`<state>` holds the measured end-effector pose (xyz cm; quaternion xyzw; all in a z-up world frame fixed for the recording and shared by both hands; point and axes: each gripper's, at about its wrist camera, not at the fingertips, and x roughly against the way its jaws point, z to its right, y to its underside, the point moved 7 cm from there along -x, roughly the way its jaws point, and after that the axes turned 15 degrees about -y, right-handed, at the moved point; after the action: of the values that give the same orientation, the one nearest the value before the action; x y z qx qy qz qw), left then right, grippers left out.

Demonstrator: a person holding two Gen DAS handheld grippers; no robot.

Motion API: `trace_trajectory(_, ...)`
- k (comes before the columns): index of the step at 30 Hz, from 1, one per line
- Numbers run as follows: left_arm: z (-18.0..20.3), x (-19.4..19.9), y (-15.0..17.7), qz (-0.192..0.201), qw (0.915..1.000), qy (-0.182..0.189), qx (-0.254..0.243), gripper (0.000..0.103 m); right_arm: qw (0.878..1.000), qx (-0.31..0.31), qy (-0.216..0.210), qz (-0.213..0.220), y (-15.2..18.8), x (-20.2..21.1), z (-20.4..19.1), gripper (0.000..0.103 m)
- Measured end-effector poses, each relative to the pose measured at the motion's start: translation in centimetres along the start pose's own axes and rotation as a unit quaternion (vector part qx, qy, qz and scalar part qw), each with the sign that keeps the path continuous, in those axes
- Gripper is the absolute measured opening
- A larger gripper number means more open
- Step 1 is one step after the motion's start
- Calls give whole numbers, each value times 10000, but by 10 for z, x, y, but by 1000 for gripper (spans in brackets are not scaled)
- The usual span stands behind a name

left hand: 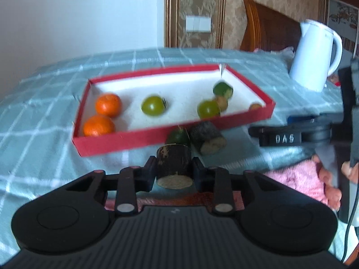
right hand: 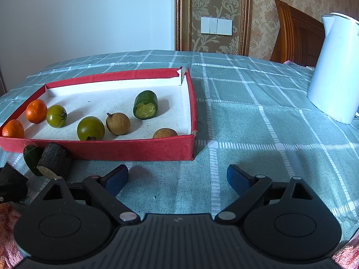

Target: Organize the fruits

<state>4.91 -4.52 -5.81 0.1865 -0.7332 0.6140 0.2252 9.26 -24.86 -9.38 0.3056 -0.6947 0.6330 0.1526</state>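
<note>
dark sugarcane piece [left hand: 174, 164] between left gripper [left hand: 174, 174] fingers [left hand: 149, 172]

Both views are taken from low over a table covered with a checked cloth [right hand: 246, 116], each looking forward and somewhat downward along its own gripper's fingers. The left wrist view is aimed at the near long wall of the red tray [left hand: 125, 139], close to it, slightly tilted and blurred. The right wrist view is set further right and a little further back, facing the tray's near right corner [right hand: 191, 143]. The tray, the white kettle [right hand: 336, 71], the wall switch [left hand: 198, 23] and the wooden headboard [right hand: 296, 38] are shared by both.
</note>
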Motion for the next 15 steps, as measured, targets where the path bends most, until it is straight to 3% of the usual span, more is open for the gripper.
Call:
trace_trajectory(6, -22, 0, -34, 535, 9976, -438, 66, 30, 10000, -1, 0, 0, 0, 0, 0, 95)
trace_trajectory(10, -34, -36, -51, 355, 9965, -737, 151, 30, 10000, -6, -3, -1, 0, -1, 0, 95)
trace_trajectory(15, -36, -68, -57, 181, 9973, -679, 223, 30, 10000, -11, -2, -2, 0, 0, 0, 96)
